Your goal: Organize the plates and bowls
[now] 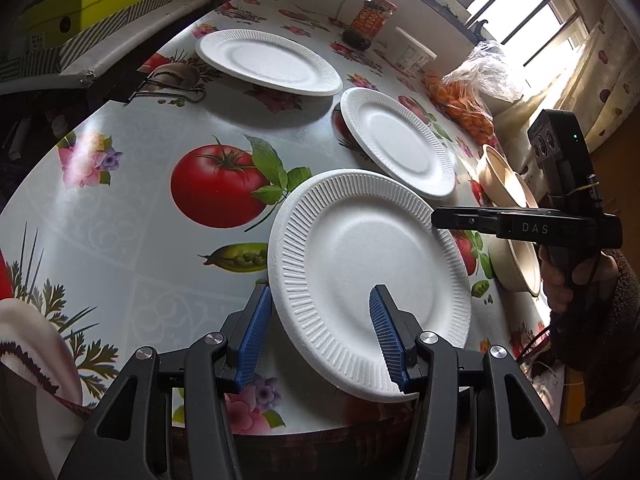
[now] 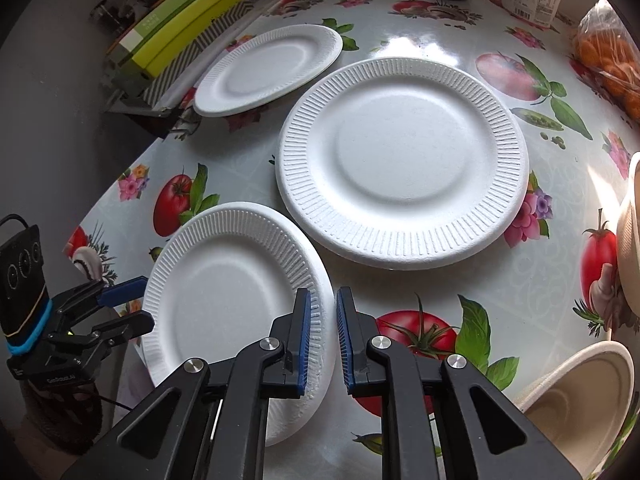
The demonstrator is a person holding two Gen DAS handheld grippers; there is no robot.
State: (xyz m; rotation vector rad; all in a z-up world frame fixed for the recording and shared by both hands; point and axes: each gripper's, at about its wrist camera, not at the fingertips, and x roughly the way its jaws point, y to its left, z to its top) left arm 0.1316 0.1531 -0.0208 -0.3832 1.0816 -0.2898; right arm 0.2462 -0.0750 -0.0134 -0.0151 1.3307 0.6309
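Note:
Three white ribbed paper plates lie on the fruit-print tablecloth. The near plate [image 1: 368, 276] [image 2: 236, 304] is tilted, its right edge lifted. My left gripper [image 1: 320, 312] is open, its jaws either side of that plate's near rim; it also shows in the right wrist view [image 2: 132, 308]. My right gripper [image 2: 323, 332] is shut on the near plate's far rim; in the left wrist view [image 1: 440, 218] it reaches in from the right. The middle plate [image 1: 400, 142] [image 2: 404, 160] and the far plate [image 1: 268, 60] [image 2: 268, 68] lie flat. Beige bowls [image 1: 508, 184] [image 2: 588, 392] sit at the right.
A sauce jar [image 1: 370, 20], a white tub [image 1: 414, 52] and a bag of oranges [image 1: 468, 100] stand along the far edge. Green boxes [image 1: 92, 0] are stacked at the left. The table's front edge [image 1: 300, 436] is just below my left gripper.

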